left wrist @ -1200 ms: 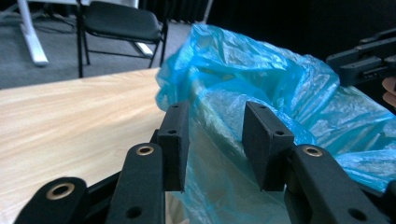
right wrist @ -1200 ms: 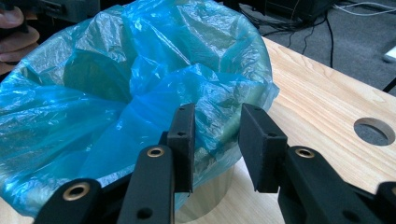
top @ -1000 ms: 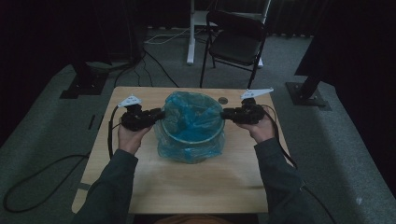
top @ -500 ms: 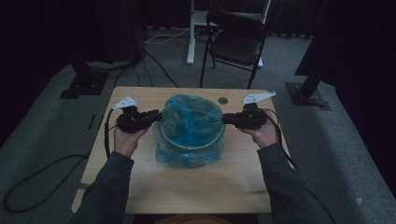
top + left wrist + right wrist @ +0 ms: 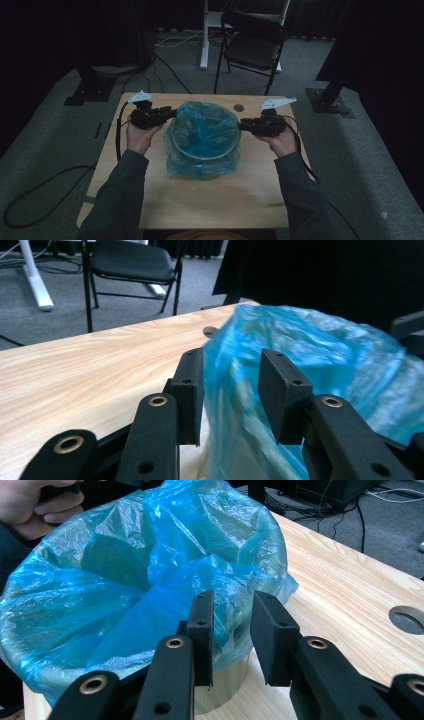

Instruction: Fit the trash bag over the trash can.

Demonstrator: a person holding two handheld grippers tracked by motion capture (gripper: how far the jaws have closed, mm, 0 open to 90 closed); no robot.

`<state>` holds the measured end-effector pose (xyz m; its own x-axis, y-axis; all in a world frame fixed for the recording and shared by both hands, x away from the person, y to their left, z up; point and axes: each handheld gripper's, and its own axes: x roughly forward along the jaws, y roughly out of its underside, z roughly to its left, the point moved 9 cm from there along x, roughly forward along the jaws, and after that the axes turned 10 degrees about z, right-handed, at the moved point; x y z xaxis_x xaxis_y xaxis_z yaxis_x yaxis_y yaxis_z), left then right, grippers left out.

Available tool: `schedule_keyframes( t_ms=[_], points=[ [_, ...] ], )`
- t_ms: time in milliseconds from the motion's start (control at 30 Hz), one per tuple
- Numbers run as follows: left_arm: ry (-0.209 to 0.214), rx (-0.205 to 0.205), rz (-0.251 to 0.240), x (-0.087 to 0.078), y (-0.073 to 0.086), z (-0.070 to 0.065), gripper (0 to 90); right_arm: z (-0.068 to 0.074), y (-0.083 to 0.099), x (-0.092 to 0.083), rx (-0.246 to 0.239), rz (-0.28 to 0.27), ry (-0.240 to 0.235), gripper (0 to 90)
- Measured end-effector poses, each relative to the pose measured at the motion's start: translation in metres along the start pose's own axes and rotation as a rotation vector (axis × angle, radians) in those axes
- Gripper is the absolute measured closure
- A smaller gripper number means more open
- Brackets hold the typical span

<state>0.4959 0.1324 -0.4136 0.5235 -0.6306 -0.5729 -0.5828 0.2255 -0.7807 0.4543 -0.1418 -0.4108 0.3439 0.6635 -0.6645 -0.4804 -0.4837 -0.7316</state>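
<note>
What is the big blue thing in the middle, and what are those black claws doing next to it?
It is a blue plastic bag lining a round bin in the middle of the wooden table. The left gripper has its jaws apart around the bag's edge, having just been opening. The right gripper points at the bag's hanging edge on the other side, jaws apart.

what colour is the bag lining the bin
Translucent blue; the bag shows best in the right gripper view, draped over the bin's rim.

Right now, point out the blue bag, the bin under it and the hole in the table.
blue bag [image 5: 150,575], right gripper view, crumpled film inside the rim.
bin [image 5: 225,690], right gripper view, bare shiny wall below the bag.
hole [image 5: 239,107], high view, its middle.
</note>
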Motion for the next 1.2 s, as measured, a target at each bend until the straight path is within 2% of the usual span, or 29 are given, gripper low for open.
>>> schedule_keyframes(
  t_ms=[133, 200, 233, 300, 367, 500, 633, 833, 933, 1000, 1033, 1200],
  points=[
    [0.001, -0.019, 0.008, 0.011, -0.005, 0.005, 61.7, 0.0, 0.0, 0.001, -0.004, 0.001, -0.003, 70.5],
    [0.001, -0.019, 0.008, 0.011, -0.005, 0.005, 61.7, 0.001, 0.0, 0.001, -0.005, 0.001, -0.004, 70.5],
    [0.001, -0.026, 0.022, 0.018, -0.009, 0.008, 61.7, 0.001, 0.0, 0.001, -0.007, 0.001, -0.005, 70.3],
    [0.005, -0.027, 0.019, 0.021, -0.011, 0.009, 63.4, 0.001, 0.0, 0.0, -0.008, 0.002, -0.007, 70.2],
    [0.001, -0.022, 0.031, 0.024, -0.01, 0.01, 66.2, 0.001, 0.0, 0.0, -0.01, 0.003, -0.008, 70.1],
    [-0.002, -0.016, 0.039, 0.028, -0.008, 0.012, 81.6, 0.002, 0.001, 0.001, -0.013, 0.005, -0.009, 69.9],
    [-0.012, -0.023, 0.051, 0.031, -0.006, 0.017, 89.0, 0.001, 0.0, 0.002, -0.011, 0.006, -0.01, 69.9],
    [-0.013, -0.041, 0.09, 0.041, 0.005, 0.024, 89.5, 0.001, 0.001, 0.003, -0.011, 0.014, -0.007, 70.8],
    [-0.002, -0.053, 0.105, 0.045, 0.011, 0.027, 89.6, 0.001, 0.001, 0.002, -0.008, 0.01, -0.016, 75.4],
    [-0.001, -0.057, 0.111, 0.047, 0.013, 0.027, 89.6, 0.001, 0.001, 0.002, -0.008, 0.01, -0.016, 75.4],
    [0.006, -0.063, 0.129, 0.051, 0.02, 0.028, 89.6, 0.001, 0.001, 0.002, -0.008, 0.003, -0.022, 80.6],
    [0.012, -0.075, 0.143, 0.054, 0.026, 0.031, 89.5, 0.001, 0.001, 0.001, -0.009, 0.005, -0.017, 86.7]
  ],
)
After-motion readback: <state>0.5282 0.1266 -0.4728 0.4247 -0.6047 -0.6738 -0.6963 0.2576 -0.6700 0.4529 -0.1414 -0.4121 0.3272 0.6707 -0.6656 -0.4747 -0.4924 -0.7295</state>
